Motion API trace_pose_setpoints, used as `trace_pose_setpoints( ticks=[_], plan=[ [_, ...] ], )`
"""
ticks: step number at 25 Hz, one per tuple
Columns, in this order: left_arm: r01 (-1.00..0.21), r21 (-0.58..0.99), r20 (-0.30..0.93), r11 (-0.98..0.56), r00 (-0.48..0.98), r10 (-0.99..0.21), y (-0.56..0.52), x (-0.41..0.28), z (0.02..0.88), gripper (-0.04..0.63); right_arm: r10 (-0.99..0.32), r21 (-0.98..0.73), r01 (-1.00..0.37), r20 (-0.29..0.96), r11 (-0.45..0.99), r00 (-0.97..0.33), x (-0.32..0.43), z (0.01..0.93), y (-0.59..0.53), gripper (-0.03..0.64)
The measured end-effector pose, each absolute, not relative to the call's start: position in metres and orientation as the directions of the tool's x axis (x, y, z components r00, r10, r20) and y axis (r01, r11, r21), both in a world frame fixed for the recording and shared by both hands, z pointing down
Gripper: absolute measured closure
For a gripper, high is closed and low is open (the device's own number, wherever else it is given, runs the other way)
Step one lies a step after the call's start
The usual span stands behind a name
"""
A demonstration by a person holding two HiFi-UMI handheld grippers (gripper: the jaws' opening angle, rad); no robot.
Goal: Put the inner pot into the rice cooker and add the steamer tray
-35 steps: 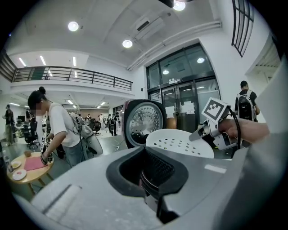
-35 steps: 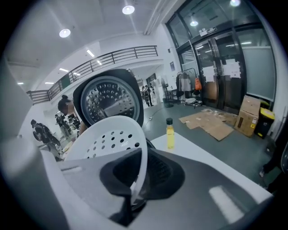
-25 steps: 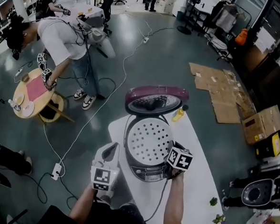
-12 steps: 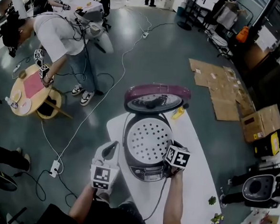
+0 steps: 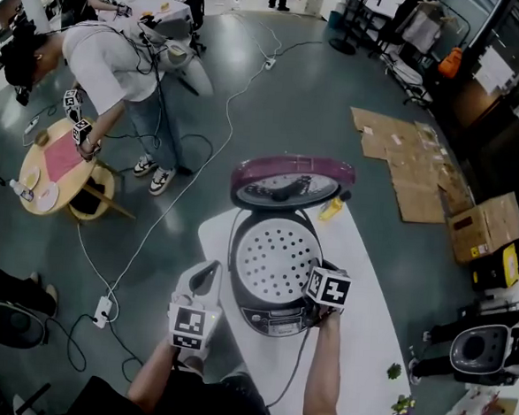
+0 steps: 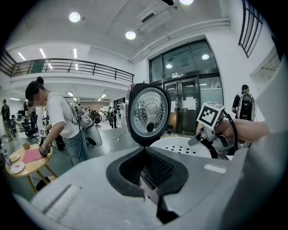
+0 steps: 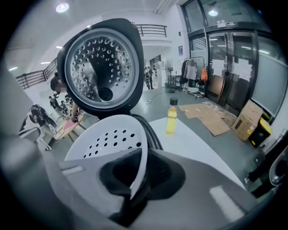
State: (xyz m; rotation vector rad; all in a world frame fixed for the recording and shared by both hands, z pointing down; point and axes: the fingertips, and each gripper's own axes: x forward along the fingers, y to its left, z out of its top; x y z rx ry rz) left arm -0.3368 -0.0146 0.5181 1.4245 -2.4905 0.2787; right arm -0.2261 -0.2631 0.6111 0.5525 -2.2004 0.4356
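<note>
One-handed finish: pinches the near rim of the steamer tray (image 5: 274, 258) in the narrow jaws of the right gripper (image 7: 138, 182), apparently to settle it level in the open rice cooker (image 5: 270, 316). Holds the left gripper (image 6: 150, 177) closed and empty beside the cooker, clear of the lid (image 5: 288, 185).

Head view drifted a little: rice cooker (image 5: 265, 316), its raised lid (image 5: 289, 185) and the cardboard sheets (image 5: 405, 159) on the floor all sat slightly higher in frame than a second before. The marker cube (image 5: 328, 288) on the right gripper (image 5: 316, 291) ended marginally up and inward along the front-right rim of the steamer tray (image 5: 274, 258), with a small roll. At the lower left edge, a bystander's dark leg (image 5: 8, 322) came further into frame. Other differences were too small to tell.
</note>
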Motion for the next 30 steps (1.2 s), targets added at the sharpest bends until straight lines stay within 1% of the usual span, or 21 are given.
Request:
trace_pose_setpoints(
  ticks=[8, 12, 16, 20, 30],
  plan=[
    [-0.865, -0.048, 0.324, 0.500, -0.487, -0.811, -0.016, -0.337, 0.516, 0.584, -0.235, -0.116, -0.517, 0.792, 0.848, -0.563, -0.225, 0.613, -0.269, 0.584],
    [-0.866, -0.049, 0.321, 0.498, -0.486, -0.813, -0.018, -0.336, 0.514, 0.584, -0.231, -0.116, -0.512, 0.793, 0.851, -0.564, -0.225, 0.613, -0.271, 0.538],
    [-0.866, -0.048, 0.318, 0.498, -0.486, -0.814, -0.016, -0.337, 0.514, 0.584, -0.242, -0.096, -0.503, 0.789, 0.859, -0.564, -0.226, 0.611, -0.270, 0.458],
    [-0.867, -0.046, 0.312, 0.496, -0.484, -0.818, -0.013, -0.338, 0.513, 0.584, -0.247, -0.088, -0.493, 0.781, 0.866, -0.574, -0.227, 0.605, -0.267, 0.423],
    [-0.883, -0.052, 0.274, 0.467, -0.462, -0.844, -0.009, -0.338, 0.495, 0.584, -0.303, -0.076, -0.513, 0.730, 0.855, -0.612, -0.222, 0.570, -0.259, 0.423]
  ],
)
